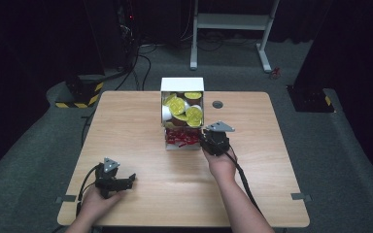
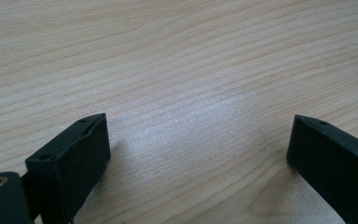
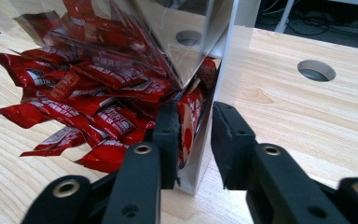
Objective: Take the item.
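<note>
Tongs (image 3: 193, 140) straddle clear box wall (image 3: 214, 116) beside glossy red sachets (image 3: 88, 98).

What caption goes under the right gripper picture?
Right tongs straddle the clear box wall, one jaw among red packets.

The box (image 1: 182, 112) stands upright at the table's far middle — white, with a clear front wall (image 3: 182, 42) and two compartments. The upper one holds round cups (image 1: 180, 105) with yellow lids, piled loosely. The lower one is packed with red packets (image 3: 93, 105), glossy and crumpled, lying every which way — some spill toward the open front. The box's white side wall (image 3: 214, 121) is seen edge-on between the packets and bare wood.
</note>
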`<state>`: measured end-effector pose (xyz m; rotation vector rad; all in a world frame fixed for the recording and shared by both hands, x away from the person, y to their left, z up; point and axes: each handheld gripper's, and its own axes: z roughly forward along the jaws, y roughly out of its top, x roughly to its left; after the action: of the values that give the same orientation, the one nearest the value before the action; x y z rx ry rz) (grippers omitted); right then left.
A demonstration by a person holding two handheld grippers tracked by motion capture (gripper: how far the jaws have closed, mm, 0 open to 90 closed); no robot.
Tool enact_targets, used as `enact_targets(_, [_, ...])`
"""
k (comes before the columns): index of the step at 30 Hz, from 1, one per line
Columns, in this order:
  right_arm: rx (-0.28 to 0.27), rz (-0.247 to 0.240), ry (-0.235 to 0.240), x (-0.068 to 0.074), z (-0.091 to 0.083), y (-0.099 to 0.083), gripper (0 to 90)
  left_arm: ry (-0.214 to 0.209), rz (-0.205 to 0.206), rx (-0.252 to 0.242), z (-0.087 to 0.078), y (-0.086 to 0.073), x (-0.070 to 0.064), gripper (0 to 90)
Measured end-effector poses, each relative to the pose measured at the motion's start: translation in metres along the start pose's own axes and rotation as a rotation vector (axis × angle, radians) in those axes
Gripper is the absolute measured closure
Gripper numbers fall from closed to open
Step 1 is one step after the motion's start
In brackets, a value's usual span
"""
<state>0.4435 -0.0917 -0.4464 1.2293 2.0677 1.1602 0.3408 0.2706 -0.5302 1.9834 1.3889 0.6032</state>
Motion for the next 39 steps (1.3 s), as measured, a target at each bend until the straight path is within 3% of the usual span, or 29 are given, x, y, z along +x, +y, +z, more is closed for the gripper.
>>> enact_targets(12, [0.000, -0.008, 0.013, 0.002, 0.003, 0.000, 87.3, 0.000, 0.000, 0.002, 0.000, 0.000, 0.000, 6.3])
enact_targets(39, [-0.048, -0.023, 0.045, 0.003, -0.025, -0.012, 87.6, 0.000, 0.008, 0.006, 0.000, 0.000, 0.000, 6.3])
